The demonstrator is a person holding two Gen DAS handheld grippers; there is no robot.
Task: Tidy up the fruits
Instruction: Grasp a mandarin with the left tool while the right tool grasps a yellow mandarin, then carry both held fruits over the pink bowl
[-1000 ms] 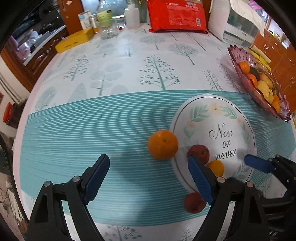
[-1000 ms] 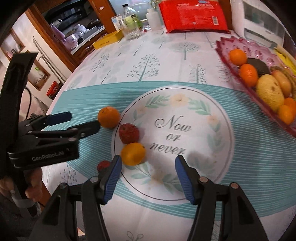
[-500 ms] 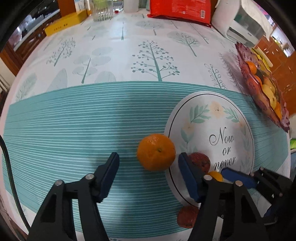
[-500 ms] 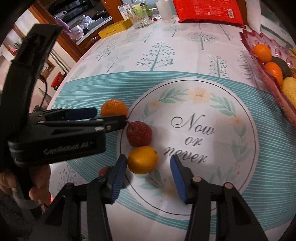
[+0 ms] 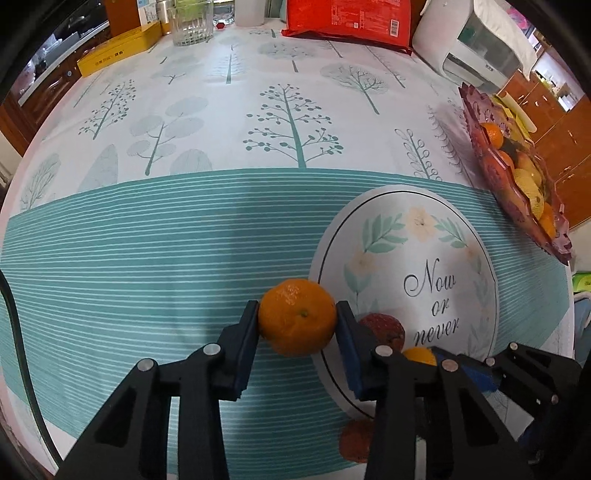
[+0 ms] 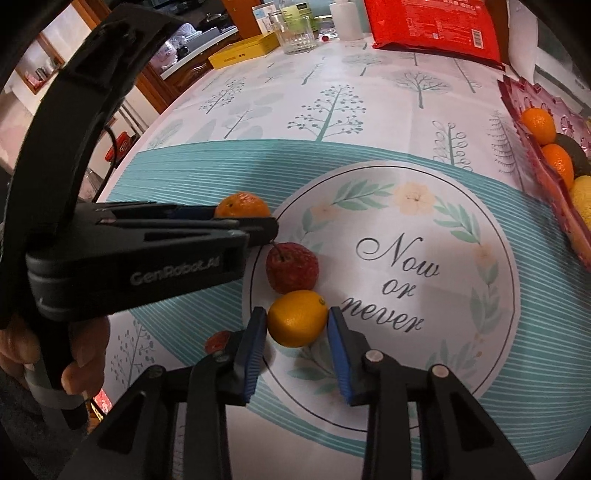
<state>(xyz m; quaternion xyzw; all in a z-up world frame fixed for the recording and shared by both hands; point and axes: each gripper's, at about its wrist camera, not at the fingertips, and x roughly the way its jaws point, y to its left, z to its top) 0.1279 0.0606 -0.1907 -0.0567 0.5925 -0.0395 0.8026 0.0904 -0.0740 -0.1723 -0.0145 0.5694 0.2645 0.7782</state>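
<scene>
My left gripper (image 5: 297,325) is shut on a large orange tangerine (image 5: 297,317) that rests on the teal striped cloth. My right gripper (image 6: 297,325) is shut on a smaller yellow-orange citrus (image 6: 297,317) on the white "Now or never" circle. A red bumpy fruit (image 6: 291,266) sits between the two, also in the left wrist view (image 5: 384,330). A second small red fruit (image 6: 218,340) lies near the table's front edge, partly hidden by my fingers. A pink glass fruit dish (image 5: 476,122) holds several fruits at the right.
At the far edge stand a red packet (image 5: 347,18), a glass (image 5: 190,22), a yellow box (image 5: 118,55) and a white appliance (image 5: 476,48). The left gripper's body (image 6: 129,258) fills the left of the right wrist view.
Both grippers moved forward and closed: the left jaws shut onto the tangerine, the right jaws shut onto the yellow-orange citrus. The fruits stay on the cloth.
</scene>
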